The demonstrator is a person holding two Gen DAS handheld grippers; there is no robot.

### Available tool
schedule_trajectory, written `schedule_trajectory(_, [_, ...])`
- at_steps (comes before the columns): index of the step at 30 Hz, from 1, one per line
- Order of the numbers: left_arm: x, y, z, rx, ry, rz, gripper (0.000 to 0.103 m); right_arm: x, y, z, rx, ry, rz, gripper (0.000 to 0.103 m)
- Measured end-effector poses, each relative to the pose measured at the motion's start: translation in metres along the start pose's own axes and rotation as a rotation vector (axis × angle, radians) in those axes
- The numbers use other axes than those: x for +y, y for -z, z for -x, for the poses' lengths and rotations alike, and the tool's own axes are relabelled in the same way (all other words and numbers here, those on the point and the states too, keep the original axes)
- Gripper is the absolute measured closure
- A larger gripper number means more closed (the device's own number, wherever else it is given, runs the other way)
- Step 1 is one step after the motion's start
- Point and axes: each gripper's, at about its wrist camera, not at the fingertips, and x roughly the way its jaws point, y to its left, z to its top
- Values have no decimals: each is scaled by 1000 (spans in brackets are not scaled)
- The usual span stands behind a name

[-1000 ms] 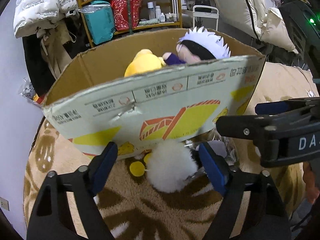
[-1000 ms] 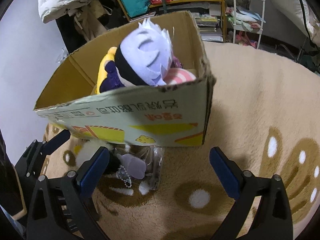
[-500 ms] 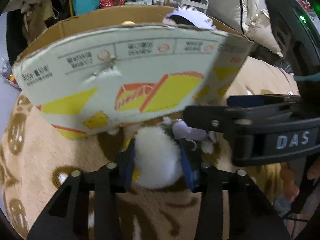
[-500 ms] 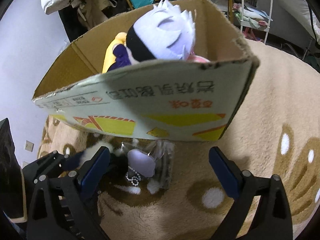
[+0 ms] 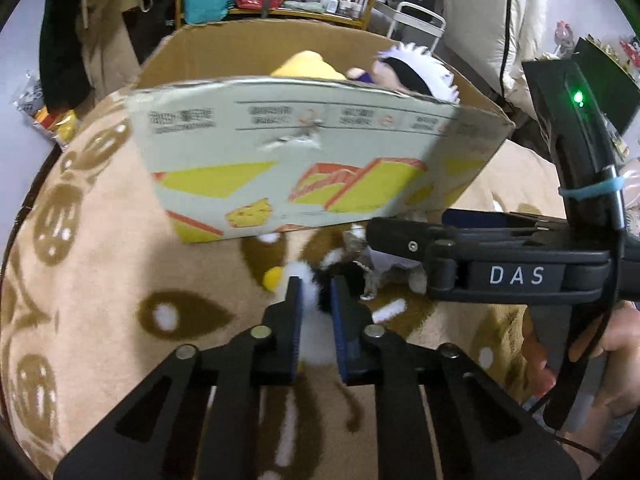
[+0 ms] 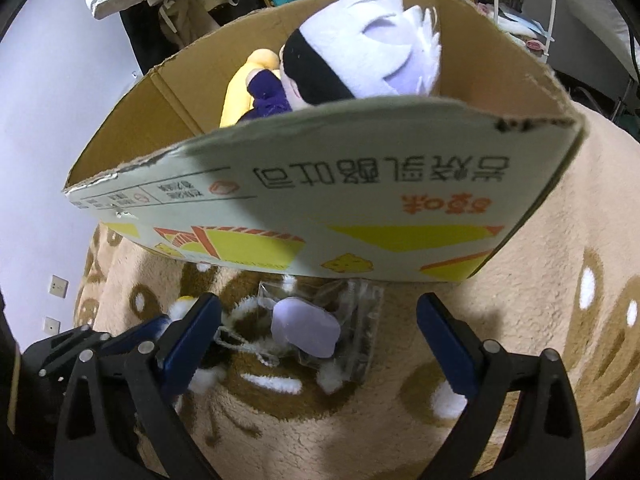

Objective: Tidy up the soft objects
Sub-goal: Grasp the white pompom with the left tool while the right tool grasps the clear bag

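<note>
Left gripper [image 5: 314, 286] pinches the white fluffy toy [image 5: 316, 334] on the rug [image 5: 100, 264] just before the cardboard box [image 5: 304, 164]; right gripper [image 6: 318, 320] hangs spread over the bagged lilac plush [image 6: 306, 326]. Best to lift high, clearing the box wall

Black plastic left gripper [image 5: 314, 286] and right gripper [image 6: 318, 322], blue finger pads [image 6: 446, 344], silver screws, white "DAS" letters, maybe bare skin on hand [image 5: 612, 332].
</note>
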Motion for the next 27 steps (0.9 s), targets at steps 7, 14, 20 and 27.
schedule_trajectory(7, [7, 0, -7, 42, 28, 35, 89, 9, 3, -11, 27, 23, 25, 1])
schedule_trajectory(14, [16, -3, -14, 58, 84, 75, 83, 17, 6, -21, 35, 52, 38, 4])
schedule_trajectory(20, [8, 1, -17, 76, 89, 46, 76, 18, 8, -28, 45, 100, 60, 7])
schedule_trajectory(27, [-2, 2, -27, 99, 97, 24, 68, 31, 7, -41, 54, 159, 60, 7])
